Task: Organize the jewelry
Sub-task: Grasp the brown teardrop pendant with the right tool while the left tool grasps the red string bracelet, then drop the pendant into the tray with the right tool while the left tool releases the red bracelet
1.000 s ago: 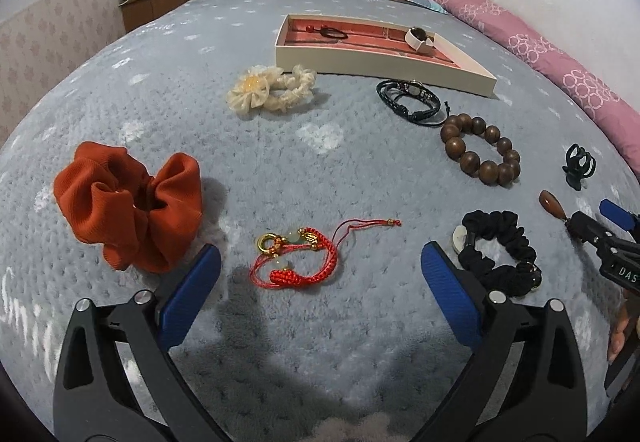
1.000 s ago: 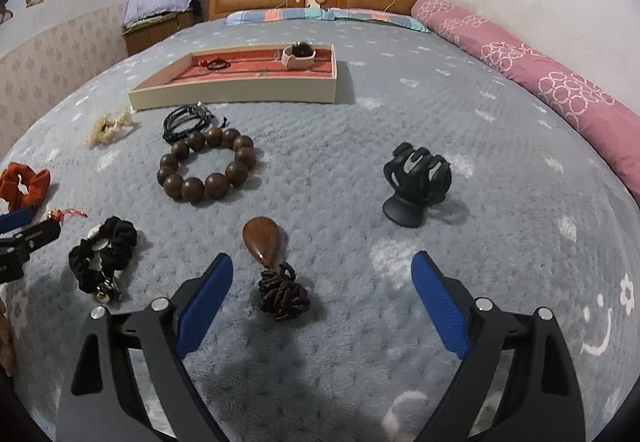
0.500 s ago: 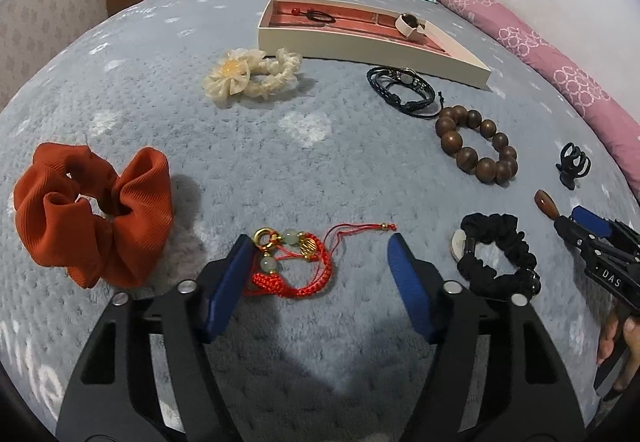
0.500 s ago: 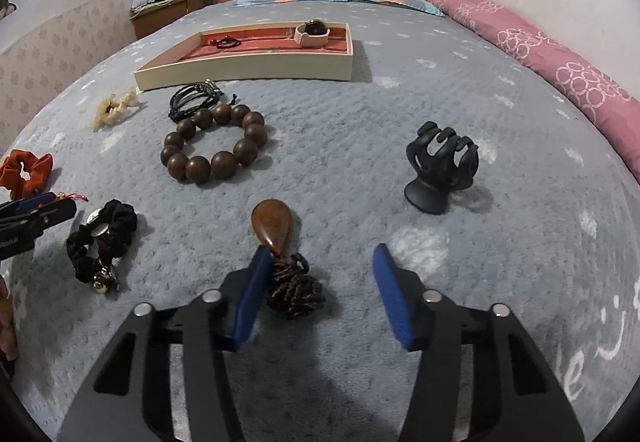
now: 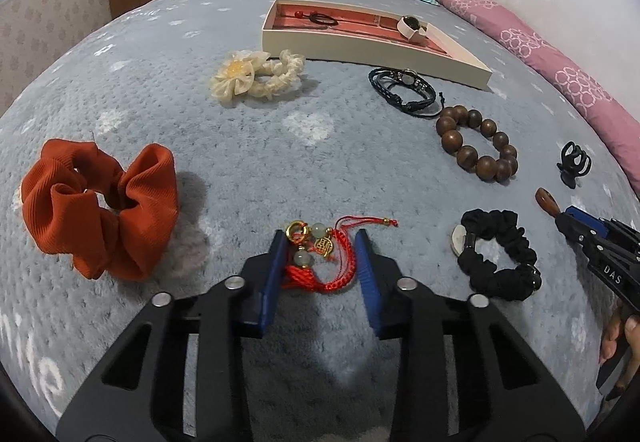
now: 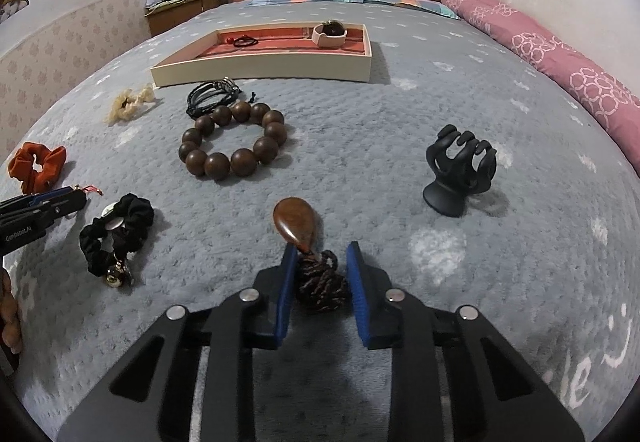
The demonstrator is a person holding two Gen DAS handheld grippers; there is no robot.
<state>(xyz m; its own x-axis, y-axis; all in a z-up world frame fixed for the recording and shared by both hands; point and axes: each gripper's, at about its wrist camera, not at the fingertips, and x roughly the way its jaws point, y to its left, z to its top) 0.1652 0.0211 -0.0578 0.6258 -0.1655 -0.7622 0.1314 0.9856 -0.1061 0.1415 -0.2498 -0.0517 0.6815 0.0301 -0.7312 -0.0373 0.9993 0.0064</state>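
- The red bracelet (image 5: 320, 262) lies on the blanket (image 5: 280, 146) right between the fingers of our left gripper (image 5: 322, 242); its knotted band runs across the gap, and a loose cord trails off ahead and to the right.
- The left jaws are narrowed around it, pads near or touching the cord; we cannot tell whether they grip yet.
- The pendant (image 6: 296, 224) points straight ahead of our right gripper (image 6: 320, 254), teardrop beyond the tips, its cord bundle (image 6: 322, 284) between the fingers. These jaws too are nearly closed on the bundle; firm contact is unclear.
- Each gripper has its own piece, so neither needs to cross.
- The tray (image 5: 372, 54) sits far ahead of both, past the bead bracelet (image 5: 478, 148).
- The fingers hide the bracelet's near edge and the bundle's underside.
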